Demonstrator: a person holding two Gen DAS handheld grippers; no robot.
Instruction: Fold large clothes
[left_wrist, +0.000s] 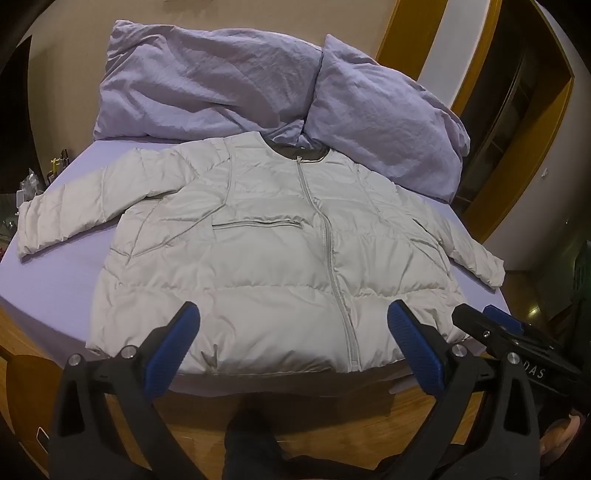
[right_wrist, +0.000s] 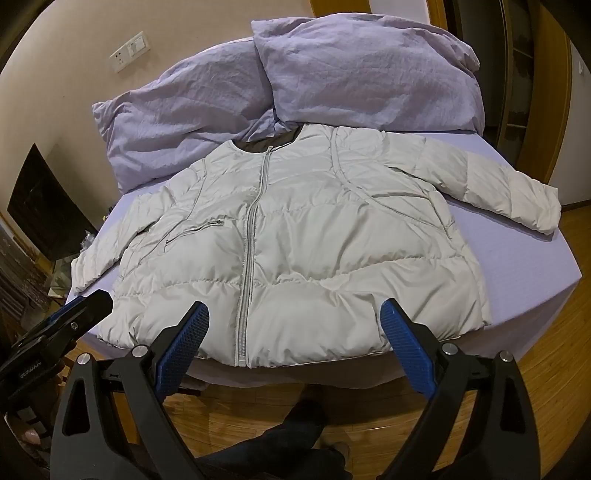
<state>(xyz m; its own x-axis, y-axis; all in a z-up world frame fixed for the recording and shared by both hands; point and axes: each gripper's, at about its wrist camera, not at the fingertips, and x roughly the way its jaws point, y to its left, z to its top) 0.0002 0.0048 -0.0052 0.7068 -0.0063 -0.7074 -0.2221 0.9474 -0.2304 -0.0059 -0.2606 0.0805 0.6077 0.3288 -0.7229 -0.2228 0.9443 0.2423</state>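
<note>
the puffer jacket (left_wrist: 273, 251) lies flat, zipped, sleeves spread, on the lavender bed (left_wrist: 55, 280) below two pillows (left_wrist: 207, 77). left gripper (left_wrist: 293, 345) and right gripper (right_wrist: 295, 343) hover spread wide, empty. slippery padding could slide off the bed edge if pulled.

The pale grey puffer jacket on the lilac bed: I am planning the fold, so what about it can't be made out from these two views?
- Back of the pale grey puffer jacket: hidden in both views; it lies front up on the lilac bed sheet.
- Hem behind the left gripper and right gripper: partly covered by their blue pads.
- Inner lining: only a dark strip shows at the collar.
</note>
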